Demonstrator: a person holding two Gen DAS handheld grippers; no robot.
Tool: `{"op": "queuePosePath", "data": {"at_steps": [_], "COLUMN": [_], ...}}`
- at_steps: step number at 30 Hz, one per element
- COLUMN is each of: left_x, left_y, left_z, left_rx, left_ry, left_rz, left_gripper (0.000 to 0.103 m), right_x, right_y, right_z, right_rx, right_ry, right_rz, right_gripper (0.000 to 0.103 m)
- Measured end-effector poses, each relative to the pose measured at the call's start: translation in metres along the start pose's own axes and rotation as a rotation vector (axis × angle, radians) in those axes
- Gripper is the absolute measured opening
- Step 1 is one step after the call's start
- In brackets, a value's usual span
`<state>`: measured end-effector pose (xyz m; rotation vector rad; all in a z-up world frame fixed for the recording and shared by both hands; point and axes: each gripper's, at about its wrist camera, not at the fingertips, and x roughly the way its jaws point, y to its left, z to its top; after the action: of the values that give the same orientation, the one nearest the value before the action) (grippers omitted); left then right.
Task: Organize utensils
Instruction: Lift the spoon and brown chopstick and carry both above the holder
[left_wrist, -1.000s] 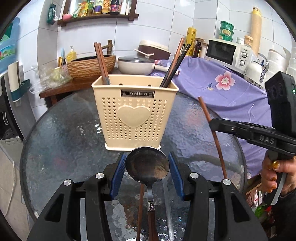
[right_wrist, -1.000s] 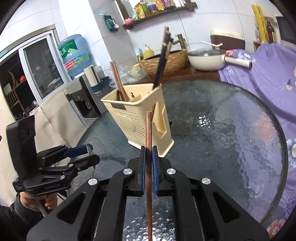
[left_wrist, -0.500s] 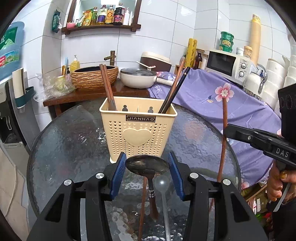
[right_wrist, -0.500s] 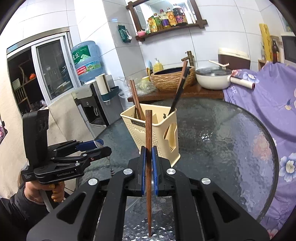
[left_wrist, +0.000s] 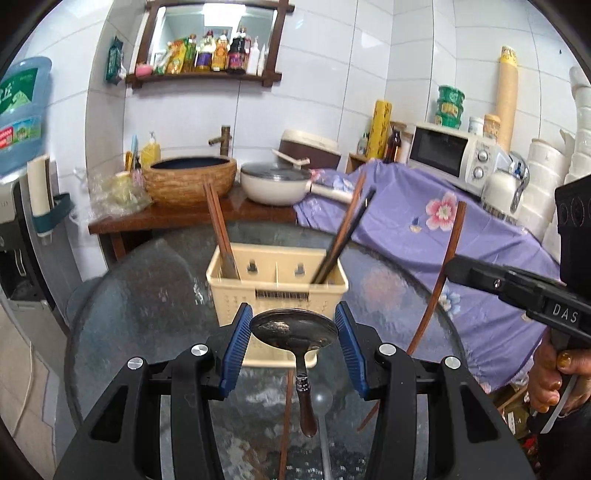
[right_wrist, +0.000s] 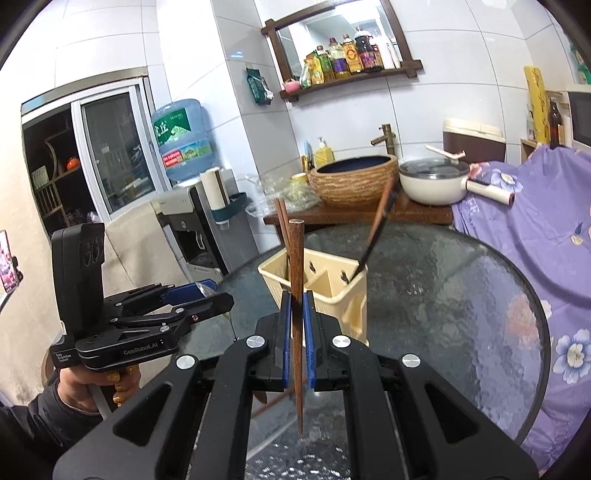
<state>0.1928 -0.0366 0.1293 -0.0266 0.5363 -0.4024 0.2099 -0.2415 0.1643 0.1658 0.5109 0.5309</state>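
A: Left gripper (left_wrist: 293, 328)?
B: Clamped on the bowl of a metal ladle (left_wrist: 293, 330), blue pads pressing both sides. Dark wooden handle hanging down, clear of the glass table (left_wrist: 147, 295). Held in front of the beige utensil caddy (left_wrist: 277, 284), just nearer the camera than its front wall.

A: Right gripper (right_wrist: 296, 341)?
B: Fingers together on a brown wooden chopstick (right_wrist: 296, 280), pinched near its middle. Nearly upright, thick end up, thin tip hanging low above the glass. Seen from the left wrist as a slanted stick (left_wrist: 441, 273) right of the caddy, in the right gripper (left_wrist: 458, 267).

A: Caddy itself?
B: Standing on the round glass table, split by partitions into compartments. Pair of brown chopsticks (left_wrist: 219, 232) leaning in the left one. Dark chopsticks (left_wrist: 343, 236) leaning in the right one. From the right wrist, caddy (right_wrist: 332, 295) just behind the held chopstick.

A: Anything left on the table?
B: Another brown chopstick (left_wrist: 286, 417) and a clear-looking spoon (left_wrist: 323, 402) lying on the glass under the left gripper, partly hidden.

A: Hands?
B: Right hand (left_wrist: 554, 384) round its grip; left hand (right_wrist: 96, 387), dark sleeve, holding the left gripper (right_wrist: 207, 299).
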Motion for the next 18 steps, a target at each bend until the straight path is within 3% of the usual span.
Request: {"op": "queuePosePath", "data": {"at_steps": [5, 12, 18], "left_x": [-0.011, -0.008, 0.006], "left_y": [0.008, 0.02, 0.027], "left_z": [0.037, 0.093, 0.12], "left_rx": [-0.04, -0.093, -0.099], "left_ry": [-0.077, -0.156, -0.255], "left_rz": [0.007, 0.006, 0.116], "left_gripper": [0.045, 0.045, 0.045], "right_x": [-0.005, -0.018, -0.003], "right_y": [0.008, 0.031, 0.041], "right_z": [0.033, 0.087, 0.113], "right_rx": [-0.016, -0.095, -0.141], "right_ry": [-0.059, -0.228, -0.307], "right_rz": [-0.009, -0.079, -0.161], "right_gripper": [0.007, 0.007, 0.007]}}
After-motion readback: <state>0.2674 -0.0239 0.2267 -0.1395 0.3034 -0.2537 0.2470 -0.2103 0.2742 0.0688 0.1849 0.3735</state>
